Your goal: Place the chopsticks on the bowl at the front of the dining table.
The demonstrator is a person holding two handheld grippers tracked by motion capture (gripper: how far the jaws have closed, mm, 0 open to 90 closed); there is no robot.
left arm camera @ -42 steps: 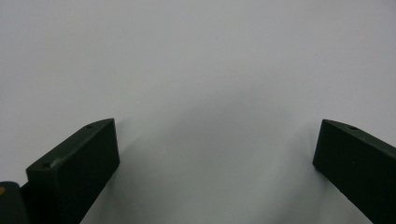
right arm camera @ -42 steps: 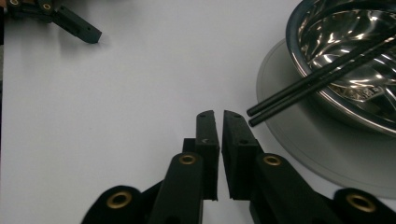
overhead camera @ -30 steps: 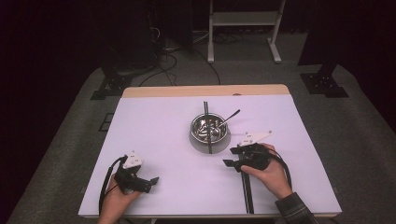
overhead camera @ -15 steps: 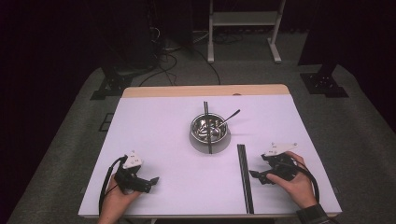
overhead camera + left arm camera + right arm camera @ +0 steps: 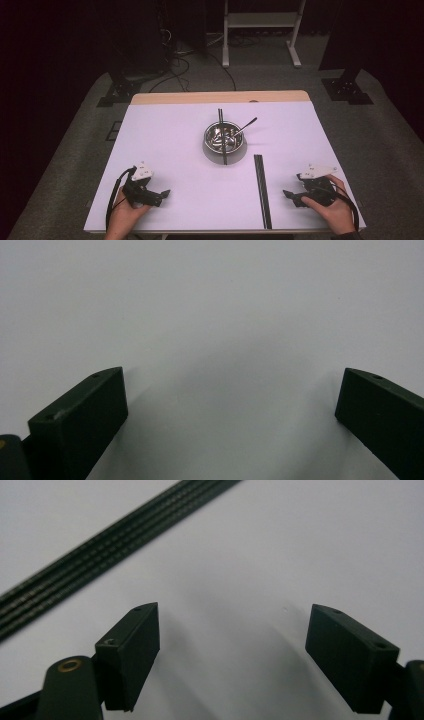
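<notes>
A steel bowl stands near the middle of the white table, with a spoon leaning out to the right and a thin black strip laid across it. A longer black ribbed strip lies flat on the table in front of the bowl, running toward the near edge. My right gripper rests at the front right, just right of that strip, open with bare table between its jaws. At the front left, my left gripper is open on bare table.
A wooden strip borders the table's far edge. Beyond it, on grey carpet, stand a white frame, black stands and loose cables. A hand holds each gripper near the front edge.
My right gripper has let go of the long black strip, which now lies on the table, and has pulled back to the right toward the front corner. The left gripper has stayed put.
</notes>
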